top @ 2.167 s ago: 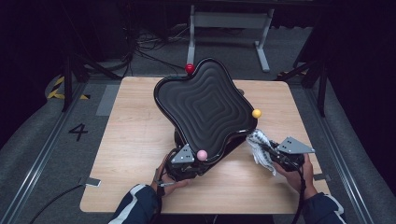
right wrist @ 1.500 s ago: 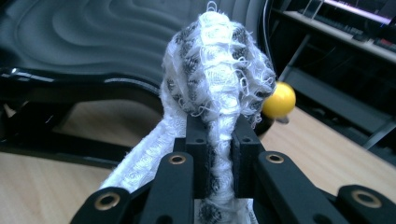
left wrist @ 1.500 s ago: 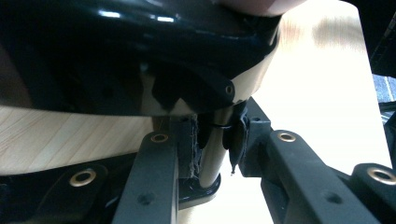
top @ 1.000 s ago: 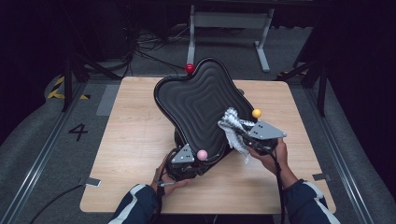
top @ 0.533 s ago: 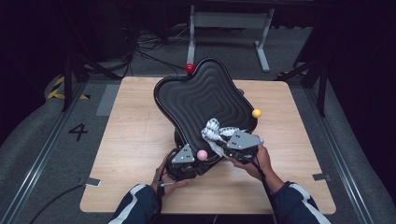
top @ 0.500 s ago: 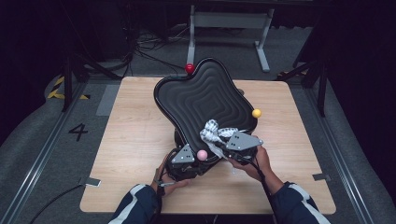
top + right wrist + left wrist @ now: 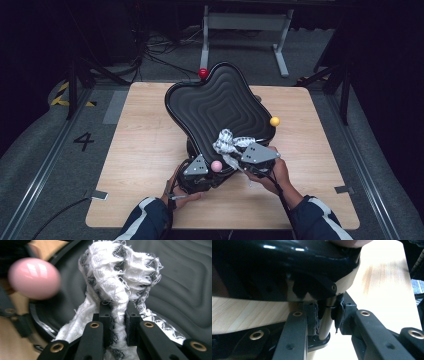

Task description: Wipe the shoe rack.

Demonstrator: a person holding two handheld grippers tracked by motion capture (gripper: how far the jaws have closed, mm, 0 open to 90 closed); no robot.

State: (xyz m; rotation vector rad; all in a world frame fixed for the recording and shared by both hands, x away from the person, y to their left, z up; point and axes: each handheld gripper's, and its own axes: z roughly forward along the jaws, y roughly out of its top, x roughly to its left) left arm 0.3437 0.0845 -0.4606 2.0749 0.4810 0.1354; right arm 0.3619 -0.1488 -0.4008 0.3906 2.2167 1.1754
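A black wavy tray (image 7: 220,107) stands tilted on a dark stand in the middle of the wooden table (image 7: 145,150). A red ball (image 7: 203,73), a yellow ball (image 7: 274,121) and a pink ball (image 7: 216,166) sit at its corners. My left gripper (image 7: 197,175) is under the tray's near edge, shut (image 7: 324,320) on the stand's metal post (image 7: 325,326). My right gripper (image 7: 239,156) is shut (image 7: 117,315) on a bunched white-and-black cloth (image 7: 120,272), which rests against the ribbed tray (image 7: 180,285) beside the pink ball (image 7: 33,277). The cloth (image 7: 227,141) lies on the tray's lower part.
Bare table lies left and right of the tray. Behind the table's far edge a grey metal frame (image 7: 245,22) and cables (image 7: 160,47) sit on the dark floor. A painted 4 (image 7: 84,141) marks the floor at the left.
My right gripper has carried the cloth leftward from the table's right side onto the tray's near part, close to the pink ball. My left gripper has stayed put.
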